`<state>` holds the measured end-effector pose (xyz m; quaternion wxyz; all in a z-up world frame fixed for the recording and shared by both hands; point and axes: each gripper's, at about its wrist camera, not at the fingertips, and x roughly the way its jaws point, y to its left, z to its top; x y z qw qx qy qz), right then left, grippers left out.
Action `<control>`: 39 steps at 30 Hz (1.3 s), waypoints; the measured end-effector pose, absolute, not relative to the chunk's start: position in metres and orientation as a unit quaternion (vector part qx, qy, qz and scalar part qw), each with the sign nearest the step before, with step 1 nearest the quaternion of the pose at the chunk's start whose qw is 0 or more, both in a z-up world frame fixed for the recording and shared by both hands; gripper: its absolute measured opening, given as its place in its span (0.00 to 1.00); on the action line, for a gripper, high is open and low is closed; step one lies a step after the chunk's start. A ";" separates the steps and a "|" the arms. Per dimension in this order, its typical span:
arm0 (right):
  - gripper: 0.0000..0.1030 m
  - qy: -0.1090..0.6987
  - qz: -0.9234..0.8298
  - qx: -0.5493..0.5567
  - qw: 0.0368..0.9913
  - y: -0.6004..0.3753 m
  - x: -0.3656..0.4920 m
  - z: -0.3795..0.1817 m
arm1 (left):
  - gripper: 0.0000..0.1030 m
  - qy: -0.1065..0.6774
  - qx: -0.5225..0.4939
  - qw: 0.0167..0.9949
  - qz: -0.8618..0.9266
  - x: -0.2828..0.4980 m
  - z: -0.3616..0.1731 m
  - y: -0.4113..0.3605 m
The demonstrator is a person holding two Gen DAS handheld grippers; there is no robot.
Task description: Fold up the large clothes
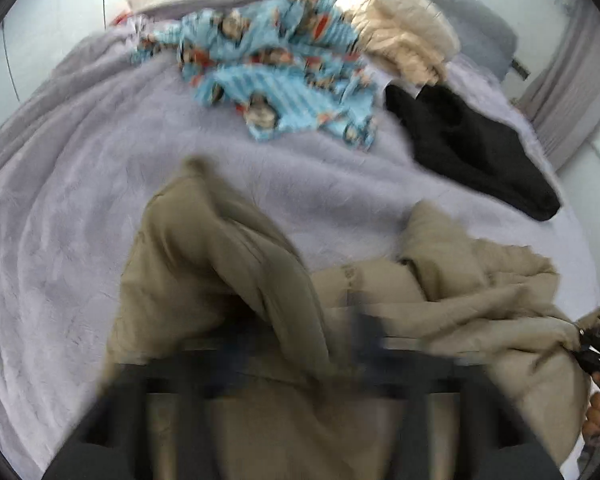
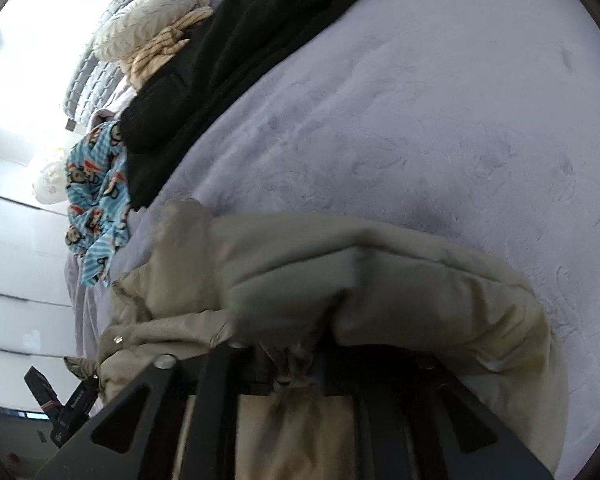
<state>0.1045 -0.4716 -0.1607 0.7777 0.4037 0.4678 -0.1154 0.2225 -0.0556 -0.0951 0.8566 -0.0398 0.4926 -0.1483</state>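
Observation:
A khaki padded jacket [image 1: 204, 264] lies crumpled on the lavender bed cover [image 1: 60, 200], right below both grippers. In the blurred left wrist view, my left gripper [image 1: 300, 332] has its fingers wide apart with a loose ridge of jacket draped between them. In the right wrist view, the jacket [image 2: 380, 280] bulges in front of my right gripper [image 2: 280, 360]. A puckered fold sits between its parted fingers, with a dark gap beside it. The other gripper [image 2: 64, 404] shows at the lower left there.
Farther up the bed lie a blue cartoon-print garment [image 1: 276, 72], a black garment [image 1: 468, 148] and a cream knit [image 1: 404, 28]. A grey quilted headboard [image 2: 84, 76] runs behind them. Curtains [image 1: 572, 80] hang at the right. A person's hand [image 1: 596, 412] shows at the right edge.

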 end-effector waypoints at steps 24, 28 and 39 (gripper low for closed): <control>0.08 0.493 -0.181 0.287 0.801 -0.513 0.096 -0.196 | 0.63 0.504 0.032 0.854 -0.127 0.263 -0.161 -0.086; 0.08 0.496 -0.190 0.268 0.804 -0.509 0.102 -0.202 | 0.79 0.511 0.018 0.853 -0.105 0.273 -0.166 -0.085; 0.55 0.456 -0.186 0.285 0.822 -0.483 0.054 -0.135 | 0.80 0.512 0.034 0.853 -0.095 0.220 -0.109 -0.036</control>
